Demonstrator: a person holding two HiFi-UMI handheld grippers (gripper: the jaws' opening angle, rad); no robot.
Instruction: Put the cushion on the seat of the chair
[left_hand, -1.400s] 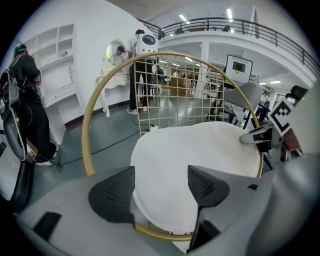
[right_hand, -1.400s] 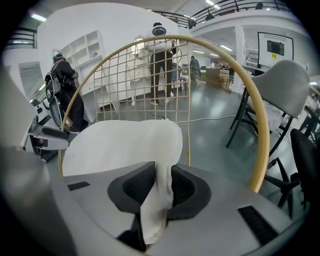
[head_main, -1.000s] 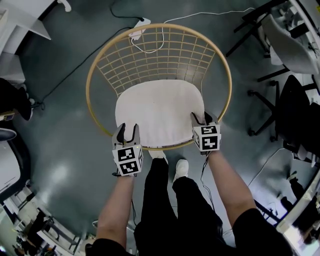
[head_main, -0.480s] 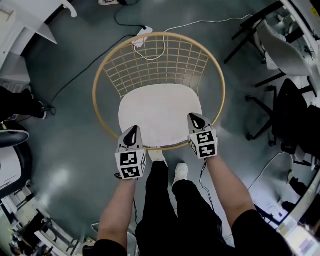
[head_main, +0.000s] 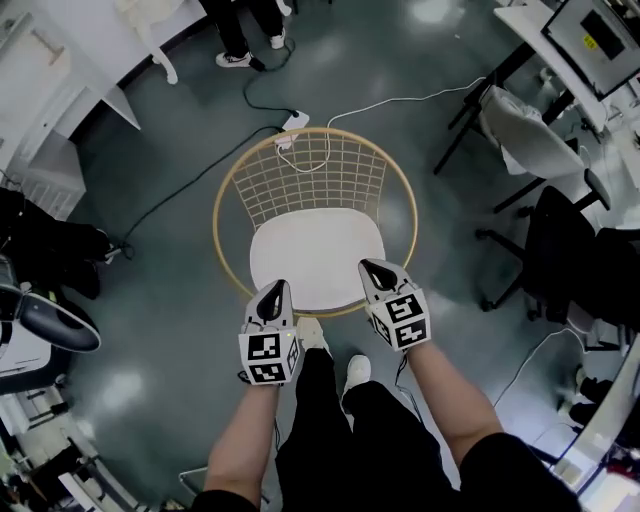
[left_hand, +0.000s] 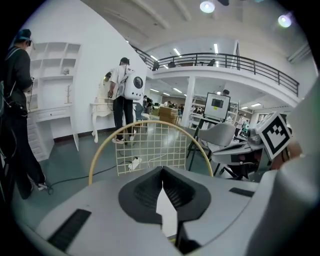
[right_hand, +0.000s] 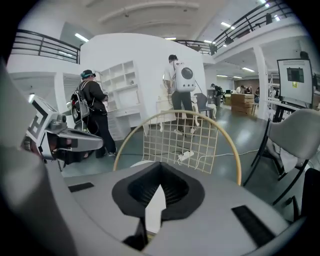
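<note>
The white cushion (head_main: 316, 258) lies flat on the seat of the round chair, inside its gold hoop (head_main: 222, 215) and in front of the wire grid back (head_main: 318, 178). Both grippers hang above the chair's front edge, apart from the cushion. My left gripper (head_main: 272, 292) is shut and empty at the front left. At the front right, my right gripper (head_main: 372, 268) has just been closing and is shut with nothing between its jaws. The left gripper view shows closed jaws (left_hand: 162, 172) before the hoop (left_hand: 102, 147). The right gripper view shows the same (right_hand: 161, 167).
A power strip (head_main: 293, 122) with cables lies on the floor behind the chair. Office chairs (head_main: 535, 145) and a desk stand at the right, white shelving (head_main: 60, 80) at the upper left. A person's legs (head_main: 245, 30) stand at the top. My own shoes (head_main: 355, 368) are below the seat.
Both grippers have lifted away from the cushion's front corners and their jaws have closed. The view has risen, so the chair looks smaller. The cushion has stayed on the seat.
</note>
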